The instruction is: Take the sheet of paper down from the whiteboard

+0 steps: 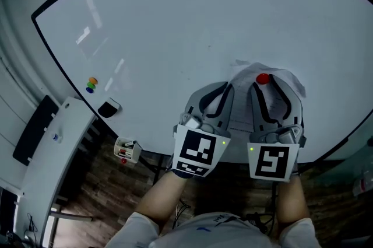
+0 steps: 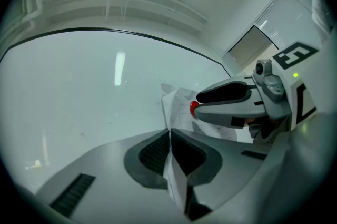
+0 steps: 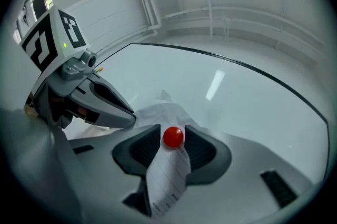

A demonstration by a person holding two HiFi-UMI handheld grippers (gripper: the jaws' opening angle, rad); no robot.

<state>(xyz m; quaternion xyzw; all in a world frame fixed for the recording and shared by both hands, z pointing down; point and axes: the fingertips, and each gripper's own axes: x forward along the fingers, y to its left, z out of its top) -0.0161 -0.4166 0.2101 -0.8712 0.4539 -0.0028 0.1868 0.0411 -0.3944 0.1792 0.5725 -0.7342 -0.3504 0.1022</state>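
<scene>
Paper (image 1: 294, 82) hangs on the whiteboard (image 1: 192, 19), pinned by a red magnet (image 1: 263, 79). Left gripper (image 2: 169, 138) is clamped on the sheet's edge. Right gripper (image 3: 174, 139) stands open astride the magnet, not pressing it. Remaining, apparently: magnet off, sheet lifted away.
</scene>
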